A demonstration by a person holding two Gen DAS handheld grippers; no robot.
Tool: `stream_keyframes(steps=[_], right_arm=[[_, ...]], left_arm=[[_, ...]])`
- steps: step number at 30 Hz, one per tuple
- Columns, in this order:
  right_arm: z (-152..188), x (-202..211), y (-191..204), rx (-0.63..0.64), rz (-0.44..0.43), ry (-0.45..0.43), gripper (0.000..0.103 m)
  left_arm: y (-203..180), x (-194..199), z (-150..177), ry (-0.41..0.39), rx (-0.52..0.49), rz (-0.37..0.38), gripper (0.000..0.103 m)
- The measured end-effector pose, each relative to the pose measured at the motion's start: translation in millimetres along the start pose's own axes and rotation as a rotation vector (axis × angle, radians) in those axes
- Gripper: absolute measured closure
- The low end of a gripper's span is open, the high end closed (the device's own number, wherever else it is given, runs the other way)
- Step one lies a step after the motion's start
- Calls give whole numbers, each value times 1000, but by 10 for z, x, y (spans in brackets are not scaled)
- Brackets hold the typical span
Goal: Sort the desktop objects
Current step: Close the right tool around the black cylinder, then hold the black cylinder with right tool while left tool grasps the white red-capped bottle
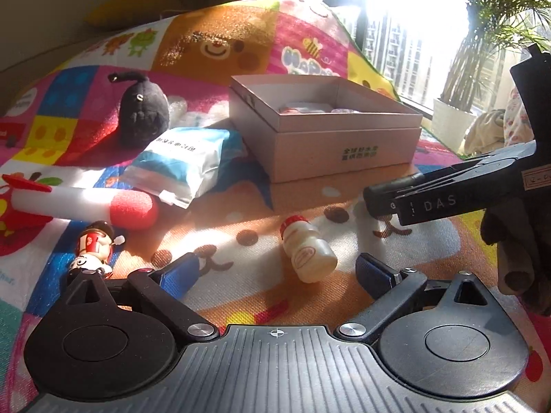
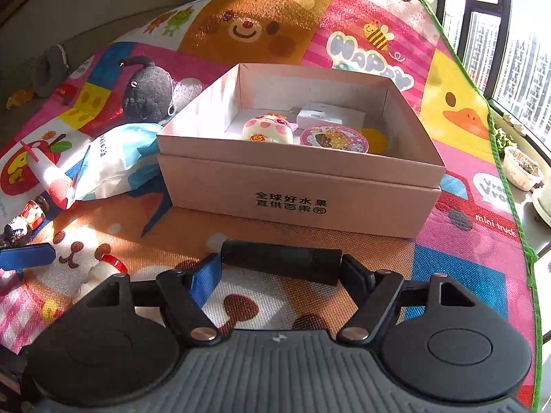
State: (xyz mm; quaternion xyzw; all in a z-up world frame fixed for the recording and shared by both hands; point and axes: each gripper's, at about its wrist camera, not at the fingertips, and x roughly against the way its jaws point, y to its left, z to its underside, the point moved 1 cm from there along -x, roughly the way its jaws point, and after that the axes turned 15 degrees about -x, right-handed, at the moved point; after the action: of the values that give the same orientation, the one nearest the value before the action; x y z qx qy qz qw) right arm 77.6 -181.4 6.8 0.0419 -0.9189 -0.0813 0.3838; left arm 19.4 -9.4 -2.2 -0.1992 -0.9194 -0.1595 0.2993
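My right gripper [image 2: 280, 269] is shut on a black cylinder [image 2: 280, 260], which lies crosswise with one end against each pad, just above the mat in front of the pink cardboard box [image 2: 299, 153]. The left wrist view shows that gripper from the side, with one finger [image 1: 447, 199] and a gloved hand [image 1: 516, 241] behind it. My left gripper [image 1: 277, 273] is open and low over the mat. A small yogurt bottle [image 1: 308, 249] with a red cap lies on its side just ahead of the open jaws, untouched. The box [image 1: 344, 120] stands open.
In the box lie a pink-white toy [image 2: 268, 129], a glittery disc [image 2: 332, 139] and a white carton [image 2: 330, 113]. Left of it are a black plush [image 1: 143, 113], a blue-white packet [image 1: 182, 165], a foam rocket [image 1: 79, 203] and a figurine [image 1: 93, 251]. Potted plants [image 1: 482, 51] stand by the window.
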Motion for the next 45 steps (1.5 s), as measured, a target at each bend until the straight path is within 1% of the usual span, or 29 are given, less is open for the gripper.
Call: stream_keyframes(steps=[2,5,8,12,13,18,21,23,26,27,30,34,37,42,45], right_arm=[[100,120,-140,-4,5,-9,28],[222,260,-281,-8,23,-39,28],[305,297,-340,-28,13,-74,28],[297,285,-336,-31,6,-77,24],[294,283,-344,-34,-4,-72,22],[295,289,-362,-44,-23,-71,20],[298,295,-377,-56,-34,-71,17],[293,287,-381,-59,-39,-66,15],[294,279,-367,-50,-37,-59,10],[292,275,-366,-50,-37,-54,5],[275,255,-382,-61,-43,-38,0],[272,256,-380,-55,-49,-31,0],[268,259,-401,-62,-60,-30,0],[271,230,-320,-13,-24,-11,0],[264,224,-322,-9,-27,-6,0]], left_arm=[[-49,-32,-31,18,-31,-10,3],[-101,-73,-92,24,-49,-21,3],[-141,-79,-135,40,-89,-40,3],[-96,-19,-116,67,-144,-105,3],[-46,-10,-105,77,-140,-124,3],[234,7,-14,132,-83,-232,3],[327,34,7,142,-56,-246,3],[321,63,3,130,-58,-224,3],[250,119,-31,76,-51,-112,3],[215,120,-51,62,-54,-79,3],[73,72,-121,30,-107,-10,3],[-79,-77,-209,14,-167,61,3],[-162,-175,-258,15,-200,89,3],[-203,-167,-252,16,-194,138,3],[-237,-59,-224,1,-194,204,3]])
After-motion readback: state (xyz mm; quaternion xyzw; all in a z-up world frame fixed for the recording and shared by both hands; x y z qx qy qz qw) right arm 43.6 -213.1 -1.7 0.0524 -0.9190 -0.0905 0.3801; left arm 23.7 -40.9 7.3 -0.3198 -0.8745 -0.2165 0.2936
